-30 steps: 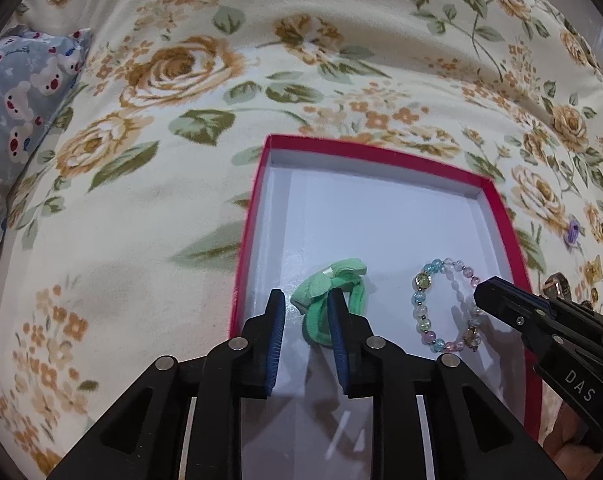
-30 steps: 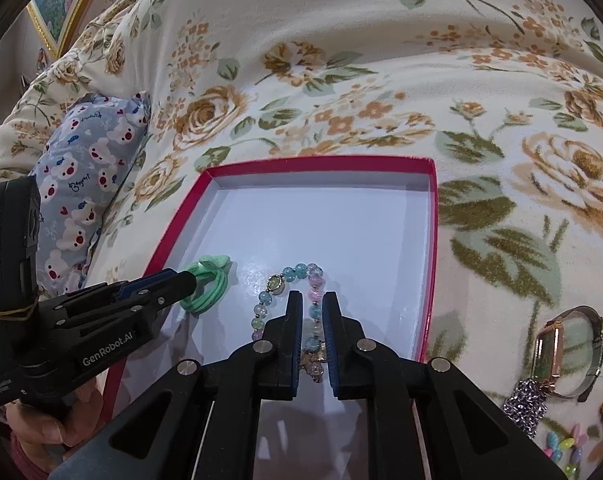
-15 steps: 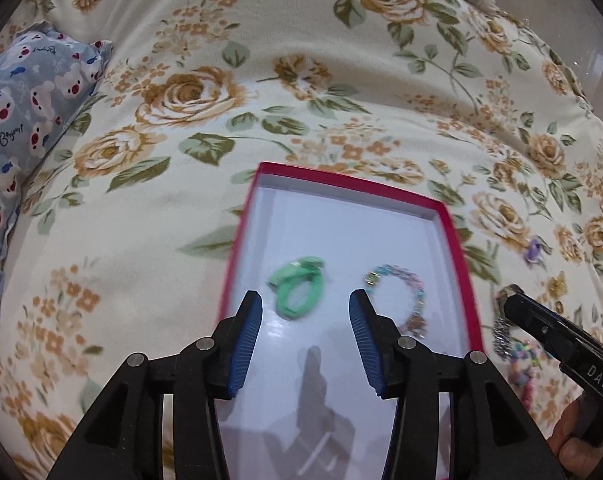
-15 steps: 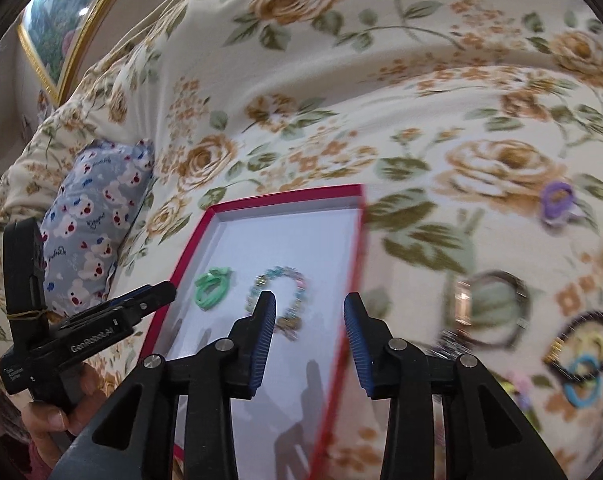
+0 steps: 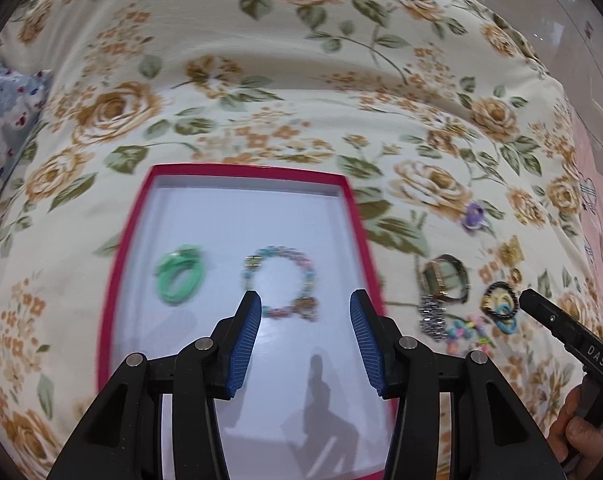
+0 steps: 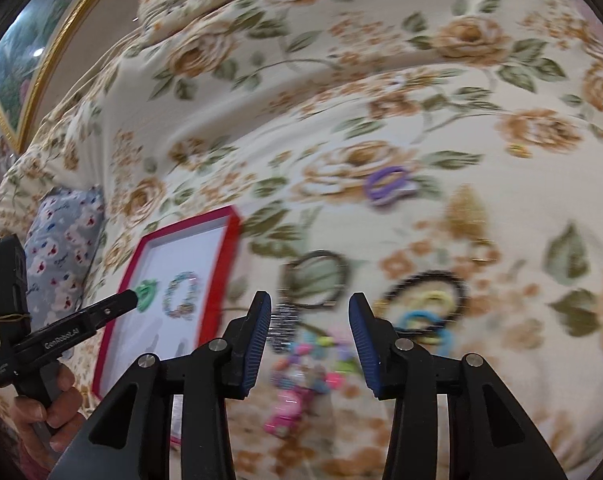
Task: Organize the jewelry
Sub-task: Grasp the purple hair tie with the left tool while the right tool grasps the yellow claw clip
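We hold the left gripper (image 5: 304, 307) above the near half of the tray (image 5: 131, 256), its jaws parted with nothing between the pads. The bead bracelet (image 5: 279, 280) lies on the tray floor just beyond the fingertips, a little toward the left finger, and the green band (image 5: 179, 276) lies beside it near the tray's left rim. Neither touches the gripper.

We carry the right gripper (image 6: 309, 312) over the floral bedspread (image 6: 341, 100), off the tray's right rim, and its jaws are opening with nothing gripped. Between and just beyond its fingers lies a loose pile: a watch (image 6: 315, 276) with a metal band, a black hair tie (image 6: 425, 292) around smaller yellow and blue loops, and a bright bead string (image 6: 301, 364) nearest us. This view is smeared, so we can only say that the string looks like pink, green and blue pieces. A purple tie (image 6: 387, 184) lies farther out on the bedspread, well apart from the pile.

In the same view the left gripper reaches over the tray's near left part, with a hand (image 6: 47, 412) on its handle. A patterned pillow (image 6: 61, 240) lies beyond the tray's left rim.
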`<action>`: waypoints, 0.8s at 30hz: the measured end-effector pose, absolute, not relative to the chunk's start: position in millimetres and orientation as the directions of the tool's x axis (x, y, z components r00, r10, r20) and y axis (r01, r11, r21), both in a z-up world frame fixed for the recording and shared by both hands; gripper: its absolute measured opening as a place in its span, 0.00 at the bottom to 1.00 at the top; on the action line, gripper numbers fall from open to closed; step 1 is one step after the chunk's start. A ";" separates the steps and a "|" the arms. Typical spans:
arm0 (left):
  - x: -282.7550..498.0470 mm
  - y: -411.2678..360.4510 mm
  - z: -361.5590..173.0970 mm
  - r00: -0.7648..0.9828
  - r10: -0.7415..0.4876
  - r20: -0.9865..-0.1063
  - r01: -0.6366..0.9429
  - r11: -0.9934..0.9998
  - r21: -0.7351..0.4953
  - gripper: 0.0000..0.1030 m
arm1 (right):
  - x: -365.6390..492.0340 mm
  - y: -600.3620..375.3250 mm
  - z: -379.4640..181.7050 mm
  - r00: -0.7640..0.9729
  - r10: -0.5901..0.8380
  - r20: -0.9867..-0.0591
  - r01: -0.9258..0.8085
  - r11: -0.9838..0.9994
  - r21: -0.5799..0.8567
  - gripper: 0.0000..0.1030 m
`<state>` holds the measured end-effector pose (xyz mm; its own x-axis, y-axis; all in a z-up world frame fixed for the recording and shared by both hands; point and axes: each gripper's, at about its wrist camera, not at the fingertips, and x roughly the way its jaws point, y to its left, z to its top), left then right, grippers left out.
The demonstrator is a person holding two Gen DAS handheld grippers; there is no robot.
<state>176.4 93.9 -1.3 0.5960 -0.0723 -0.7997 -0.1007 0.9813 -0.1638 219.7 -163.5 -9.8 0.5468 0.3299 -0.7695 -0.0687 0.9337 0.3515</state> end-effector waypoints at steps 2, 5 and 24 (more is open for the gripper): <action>181.0 81.7 -2.1 0.590 -0.082 -0.803 -0.077 0.985 -0.157 0.45 | 218.5 -178.8 -9.1 0.556 0.308 -0.772 -0.043 0.938 0.344 0.42; 190.6 64.9 -3.1 0.583 -0.093 -0.807 -0.042 0.989 -0.144 0.45 | 218.5 -198.1 -7.6 0.571 0.278 -0.772 -0.011 0.944 0.331 0.42; 302.6 -17.3 -31.1 0.515 -0.219 -0.829 0.157 0.975 -0.160 0.45 | 269.6 -240.1 -26.7 0.540 0.226 -0.811 0.042 0.955 0.294 0.42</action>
<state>302.6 -17.3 -31.1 0.5154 -0.2190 -0.8285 0.1567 0.9746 -0.1601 269.6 -240.1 -26.7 0.5404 0.2258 -0.8105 0.0421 0.9549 0.2941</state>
